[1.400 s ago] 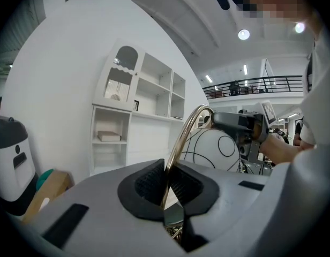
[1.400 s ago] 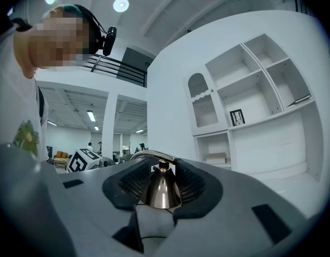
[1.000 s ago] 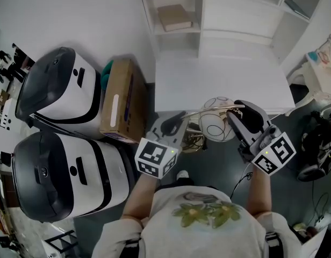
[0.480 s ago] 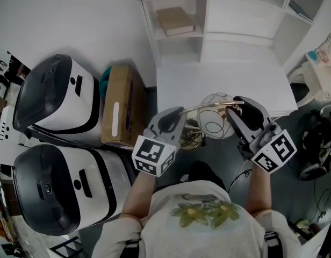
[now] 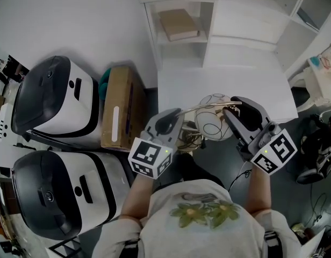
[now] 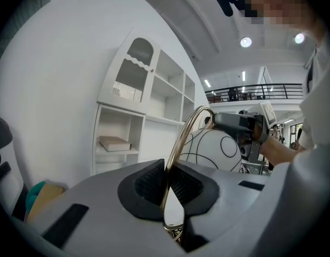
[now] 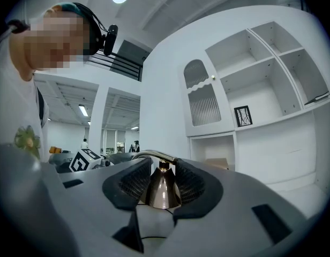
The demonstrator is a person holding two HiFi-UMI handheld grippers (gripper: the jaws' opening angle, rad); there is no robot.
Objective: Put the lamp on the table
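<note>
**Both jaws clamped on the lamp at the near edge of the white surface**

You hold the lamp between your two grippers, in front of your chest; in the head view its white globe shade, lined with thin black loops, overlaps the near edge of the white surface; whether any part of it touches that surface cannot be told.

Your left gripper has its jaws closed on the lamp's thin curved brass arm; in the left gripper view the arm rises from between the ribbed pads and bends over towards the globe.

Your right gripper has its jaws closed on the brass cone cap at the top of the shade; in the right gripper view the cone sits pinched between the two dark pads, with the brass arm curving off its tip to the left.

The lamp's brass base hangs below the arm, between the two grippers, over the dark floor.

Beyond the surface stands a white shelf unit with a book lying flat in one compartment; to your left a cardboard box stands just beside the surface; further left are two white-and-black machines, one nearer you.
</note>
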